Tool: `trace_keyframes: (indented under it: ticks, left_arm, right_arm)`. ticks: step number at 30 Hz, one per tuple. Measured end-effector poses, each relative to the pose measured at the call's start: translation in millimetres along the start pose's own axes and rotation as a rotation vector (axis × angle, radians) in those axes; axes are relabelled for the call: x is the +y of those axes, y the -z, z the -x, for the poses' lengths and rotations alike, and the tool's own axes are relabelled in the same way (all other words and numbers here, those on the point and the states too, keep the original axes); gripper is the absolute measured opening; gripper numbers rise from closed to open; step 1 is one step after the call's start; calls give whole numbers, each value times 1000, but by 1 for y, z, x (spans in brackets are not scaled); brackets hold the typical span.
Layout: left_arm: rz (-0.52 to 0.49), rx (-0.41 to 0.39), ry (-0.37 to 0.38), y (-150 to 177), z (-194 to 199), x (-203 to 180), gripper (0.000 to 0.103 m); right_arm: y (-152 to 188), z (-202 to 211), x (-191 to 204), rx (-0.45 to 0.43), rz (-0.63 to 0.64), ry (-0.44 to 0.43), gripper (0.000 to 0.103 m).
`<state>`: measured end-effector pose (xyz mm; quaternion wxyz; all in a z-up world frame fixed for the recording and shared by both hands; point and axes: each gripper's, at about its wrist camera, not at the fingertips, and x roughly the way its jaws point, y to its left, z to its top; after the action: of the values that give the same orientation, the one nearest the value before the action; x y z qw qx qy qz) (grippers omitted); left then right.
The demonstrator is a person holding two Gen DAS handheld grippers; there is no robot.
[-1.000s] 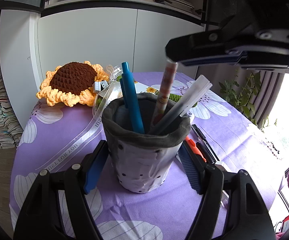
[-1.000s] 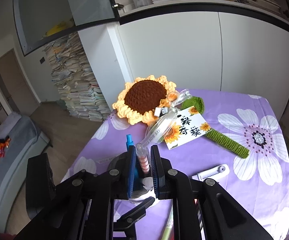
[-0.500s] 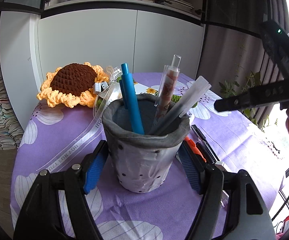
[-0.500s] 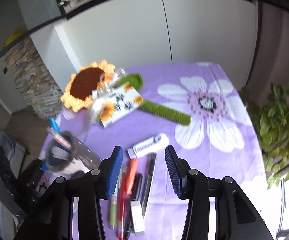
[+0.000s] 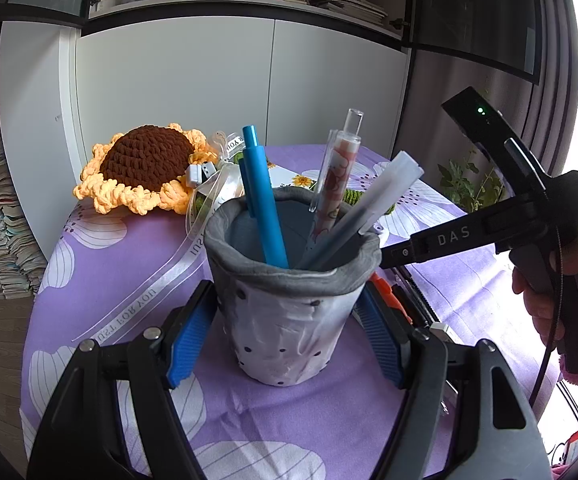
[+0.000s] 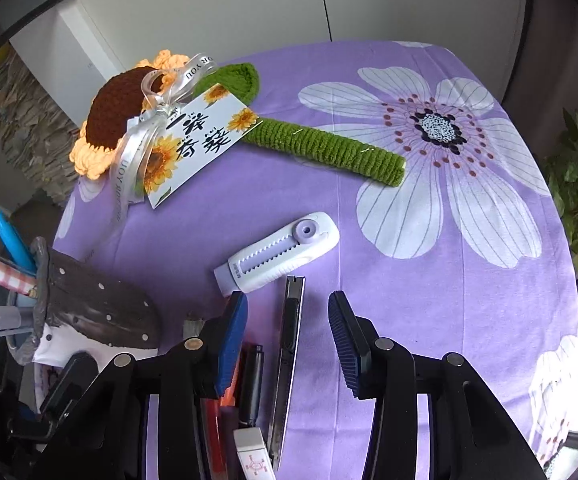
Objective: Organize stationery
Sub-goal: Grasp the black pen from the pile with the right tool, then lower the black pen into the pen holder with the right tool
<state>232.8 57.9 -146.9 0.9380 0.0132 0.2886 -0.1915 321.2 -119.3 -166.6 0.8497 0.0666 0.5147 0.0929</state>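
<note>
Hovering over the loose items on the table, the right gripper (image 6: 289, 344) points steeply down with its blue pads (image 6: 231, 340) parted to a middling gap and nothing pressed between them; its jaws have just been opening. Directly in that gap lies a black utility knife (image 6: 291, 332), lengthwise along the fingers, apart from both pads. Just beside it, under the left-hand pad, sit a black marker (image 6: 252, 380) and an orange-red pen (image 6: 229, 396), with a white eraser-like piece (image 6: 253, 456) nearer the camera. A pale lilac correction-tape dispenser (image 6: 277, 254) rests just beyond the knife's tip.

The left gripper (image 5: 289, 332) is closed on the grey pen holder (image 5: 293, 308), one pad on each side of it, keeping it upright on the purple flowered tablecloth (image 6: 369, 216). Standing inside are a blue pen (image 5: 265, 204), a pink patterned pen (image 5: 331, 192) with a clear cap, and a frosted translucent pen (image 5: 369, 212). Farther back lie a crochet sunflower (image 6: 117, 120) with a ribbon and a card.

By my reading, the step in hand is fetching the next item for the holder, probably the knife. That calls for lowering until the pads flank the knife's body, then closing without catching the marker alongside. The knife is thin and flat on cloth, so the pads may need to reach right down to the fabric.
</note>
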Motion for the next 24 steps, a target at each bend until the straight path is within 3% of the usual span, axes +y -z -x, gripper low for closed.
trace_keyframes:
  ticks: [2,6,11,15,24]
  left_arm:
    - [0,0,0,0,0,0,71]
    - [0,0,0,0,0,0,71]
    - [0,0,0,0,0,0,71]
    - [0,0,0,0,0,0,71]
    - [0,0,0,0,0,0,71]
  right_arm:
    - [-1,-4,0,7,-1,0,44]
    - [-4,-10,1,22,8,15,28]
    - [-7,-14,5,23,21,31,25]
    - [-6,-12,8,22,33,21,12]
    - [4,85,22,-219,74,-43,12]
